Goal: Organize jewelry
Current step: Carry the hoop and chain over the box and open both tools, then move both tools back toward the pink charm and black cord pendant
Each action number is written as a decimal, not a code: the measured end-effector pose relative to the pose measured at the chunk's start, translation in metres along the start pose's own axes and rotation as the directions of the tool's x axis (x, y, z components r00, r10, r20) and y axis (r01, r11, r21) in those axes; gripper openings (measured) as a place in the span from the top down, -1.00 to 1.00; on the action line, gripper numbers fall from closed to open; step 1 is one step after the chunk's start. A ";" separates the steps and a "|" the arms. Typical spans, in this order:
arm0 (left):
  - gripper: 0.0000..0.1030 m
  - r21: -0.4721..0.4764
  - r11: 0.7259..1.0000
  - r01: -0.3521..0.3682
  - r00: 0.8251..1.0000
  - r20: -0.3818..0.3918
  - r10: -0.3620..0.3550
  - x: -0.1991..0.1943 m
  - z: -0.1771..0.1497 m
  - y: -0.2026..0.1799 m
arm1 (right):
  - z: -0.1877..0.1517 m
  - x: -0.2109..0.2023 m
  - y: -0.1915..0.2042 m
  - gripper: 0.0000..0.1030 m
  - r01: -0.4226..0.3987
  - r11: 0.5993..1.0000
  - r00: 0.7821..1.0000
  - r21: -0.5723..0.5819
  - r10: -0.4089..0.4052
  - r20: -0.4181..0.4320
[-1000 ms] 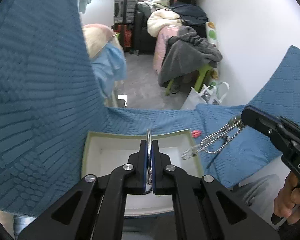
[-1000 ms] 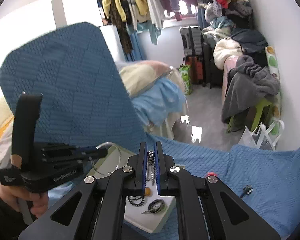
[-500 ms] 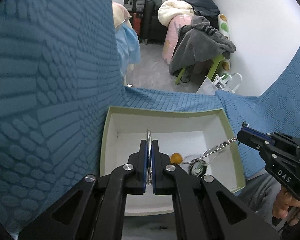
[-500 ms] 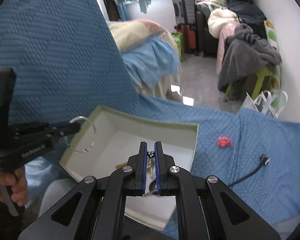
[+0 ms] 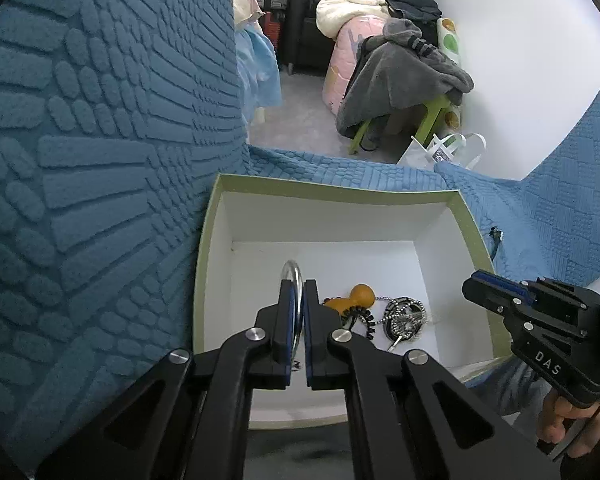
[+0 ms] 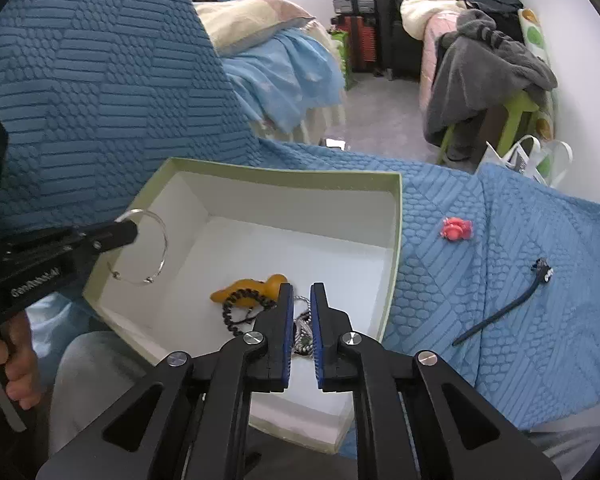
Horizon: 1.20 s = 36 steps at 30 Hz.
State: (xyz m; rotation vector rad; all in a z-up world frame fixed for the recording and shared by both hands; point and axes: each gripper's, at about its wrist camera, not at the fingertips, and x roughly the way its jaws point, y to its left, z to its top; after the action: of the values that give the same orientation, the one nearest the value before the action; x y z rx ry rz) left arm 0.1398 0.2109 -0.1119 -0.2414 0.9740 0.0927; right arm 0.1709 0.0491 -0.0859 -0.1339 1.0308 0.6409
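Note:
A white box with a green rim [image 5: 332, 190] [image 6: 284, 170] rests on a person's lap. My left gripper [image 5: 299, 284] [image 6: 128, 230] hangs over its left side. Its jaws are opening, but the thin silver bangle [image 5: 291, 267] [image 6: 165, 240] still stands upright between the pads. My right gripper [image 6: 302, 288] [image 5: 474, 282] is over the box's right side. Its jaws are also opening, with nothing gripped. Below them the silver chain necklace [image 5: 404, 318] [image 6: 302, 320] lies on the box floor beside an orange piece [image 5: 360, 294] [image 6: 252, 286] and a black beaded bracelet [image 6: 236, 308].
A blue quilted cover [image 6: 460, 280] surrounds the box. On it to the right lie a small pink item [image 6: 456, 229] and a dark cord [image 6: 500, 312]. A hand [image 6: 16, 364] holds the left gripper's grip. Clothes, a bed and luggage fill the room behind.
Both grippers came down to the box. The right one carried the chain in and let it drop onto the floor of the box. Both pairs of jaws have parted slightly.

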 end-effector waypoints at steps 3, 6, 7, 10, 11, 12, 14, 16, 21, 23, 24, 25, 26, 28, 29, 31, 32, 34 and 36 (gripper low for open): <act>-0.14 -0.015 1.000 -0.021 0.999 0.041 0.022 -0.010 0.006 -0.001 | 0.005 -0.012 -0.001 0.45 -0.002 1.000 0.999 -0.004 0.002 0.036; -0.20 -0.021 1.000 -0.006 0.995 0.103 0.008 -0.024 0.013 -0.006 | 0.010 -0.027 -0.004 0.42 -0.009 1.000 0.997 -0.005 0.009 0.074; -0.20 -0.022 1.000 -0.006 0.994 0.113 0.009 -0.028 0.015 -0.008 | 0.012 -0.033 -0.006 0.42 -0.009 1.000 0.996 -0.003 0.010 0.088; -0.20 -0.014 1.000 -0.001 0.988 0.154 0.003 -0.039 0.022 -0.021 | 0.016 -0.052 -0.015 0.41 -0.010 1.000 0.991 0.002 0.010 0.133; -0.20 -0.013 1.000 0.001 0.987 0.162 0.001 -0.042 0.024 -0.025 | 0.017 -0.058 -0.018 0.41 -0.007 1.000 0.990 0.006 0.006 0.144; -0.20 -0.011 1.000 0.005 0.985 0.172 -0.003 -0.045 0.026 -0.033 | 0.018 -0.065 -0.023 0.41 -0.004 1.000 0.987 0.008 0.002 0.160; -0.20 -0.007 1.000 0.013 0.982 0.188 -0.011 -0.050 0.030 -0.044 | 0.018 -0.076 -0.029 0.41 0.003 1.000 0.983 0.012 -0.005 0.183; -0.20 0.005 1.000 0.021 0.978 0.206 -0.021 -0.053 0.033 -0.057 | 0.018 -0.088 -0.039 0.41 0.015 1.000 0.978 0.025 -0.020 0.210; -0.20 0.032 0.998 0.050 0.973 0.222 -0.056 -0.052 0.040 -0.094 | 0.010 -0.110 -0.073 0.41 0.049 0.996 0.966 0.074 -0.066 0.250; -0.20 0.036 0.997 0.066 0.973 0.220 -0.072 -0.048 0.041 -0.109 | 0.004 -0.113 -0.092 0.41 0.066 0.992 0.963 0.106 -0.091 0.252; -0.20 0.042 0.996 0.082 0.973 0.212 -0.089 -0.042 0.042 -0.118 | 0.000 -0.113 -0.101 0.41 0.073 0.990 0.963 0.123 -0.102 0.250; -0.20 0.043 0.995 0.094 0.973 0.208 -0.101 -0.038 0.041 -0.125 | -0.003 -0.111 -0.109 0.41 0.082 0.987 0.962 0.137 -0.114 0.247; -0.20 0.045 0.993 0.111 0.972 0.202 -0.118 -0.032 0.041 -0.132 | -0.006 -0.107 -0.119 0.41 0.091 0.984 0.963 0.153 -0.126 0.237; -0.18 0.039 0.990 0.134 0.975 0.172 -0.139 -0.019 0.043 -0.143 | -0.014 -0.097 -0.135 0.41 0.101 0.979 0.966 0.179 -0.139 0.218; -0.16 0.032 0.988 0.148 0.976 0.155 -0.151 -0.012 0.044 -0.148 | -0.017 -0.091 -0.142 0.41 0.105 0.976 0.969 0.191 -0.144 0.203; -0.10 0.021 0.985 0.171 0.978 0.120 -0.172 0.002 0.046 -0.158 | -0.023 -0.076 -0.159 0.41 0.106 0.970 0.975 0.217 -0.145 0.171; -0.10 0.016 0.984 0.178 0.979 0.096 -0.179 0.011 0.049 -0.163 | -0.027 -0.070 -0.166 0.41 0.104 0.968 0.976 0.229 -0.143 0.161; -0.09 0.022 0.982 0.188 0.981 0.037 -0.189 0.028 0.054 -0.173 | -0.032 -0.054 -0.179 0.41 0.105 0.963 0.981 0.248 -0.142 0.136; -0.07 0.026 0.983 0.180 0.984 -0.007 -0.180 0.041 0.056 -0.181 | -0.035 -0.034 -0.193 0.41 0.115 0.957 0.984 0.265 -0.147 0.105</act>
State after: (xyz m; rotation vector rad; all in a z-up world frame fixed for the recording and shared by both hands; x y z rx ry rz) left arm 0.2423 0.0475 -0.0866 -0.3048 0.9531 -0.0862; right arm 0.2398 -0.1355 -0.1125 0.0644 0.9677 0.3848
